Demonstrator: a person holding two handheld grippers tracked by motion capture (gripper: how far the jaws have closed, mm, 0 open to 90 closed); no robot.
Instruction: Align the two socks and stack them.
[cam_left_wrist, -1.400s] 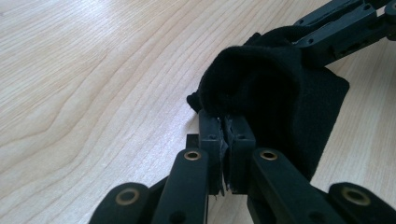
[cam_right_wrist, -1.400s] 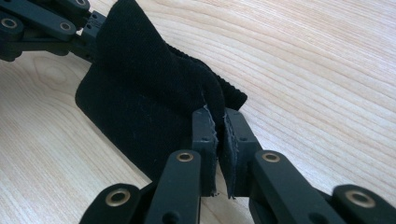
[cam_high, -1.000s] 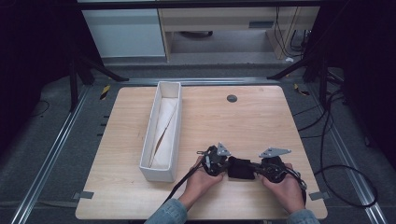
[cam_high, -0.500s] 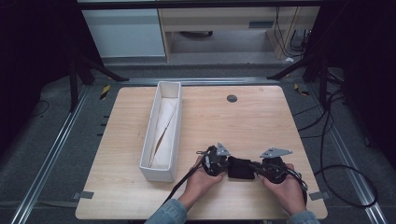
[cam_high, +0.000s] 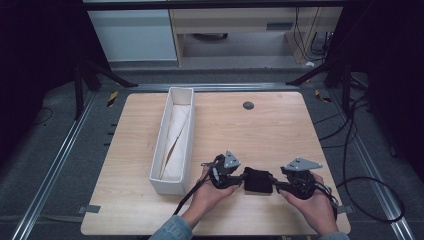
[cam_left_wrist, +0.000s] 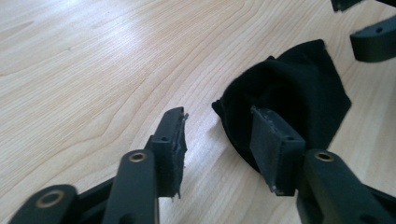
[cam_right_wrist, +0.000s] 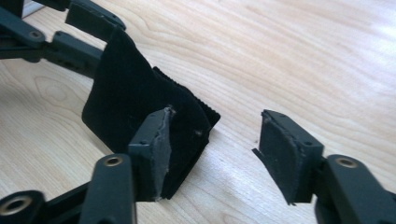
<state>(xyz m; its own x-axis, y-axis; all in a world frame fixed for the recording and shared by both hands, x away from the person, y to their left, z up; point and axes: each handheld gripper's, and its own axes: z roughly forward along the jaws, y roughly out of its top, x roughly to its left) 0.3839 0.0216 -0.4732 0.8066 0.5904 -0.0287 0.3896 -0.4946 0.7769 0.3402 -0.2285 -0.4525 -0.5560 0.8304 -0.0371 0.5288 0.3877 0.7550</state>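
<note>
Pale wooden table (cam_high: 280, 130) underneath, dim floor and cabinets beyond. Left gripper (cam_left_wrist: 219, 140) spread wide, one jaw at the edge of the black cloth (cam_left_wrist: 299, 93), the other on bare wood; likely poised to pinch that edge. Right gripper (cam_right_wrist: 212, 144) spread too, at the opposite edge of the same cloth (cam_right_wrist: 130, 107), gripping nothing. Farther left of both, a long white box (cam_high: 172, 145) with pale fabric inside, probably the destination.

One folded black cloth (cam_high: 257, 181) lies near the table's (cam_high: 280, 130) front edge. One long white box (cam_high: 173, 142) stands toward the left edge, and one dark round disc (cam_high: 248, 105) near the back edge.
</note>
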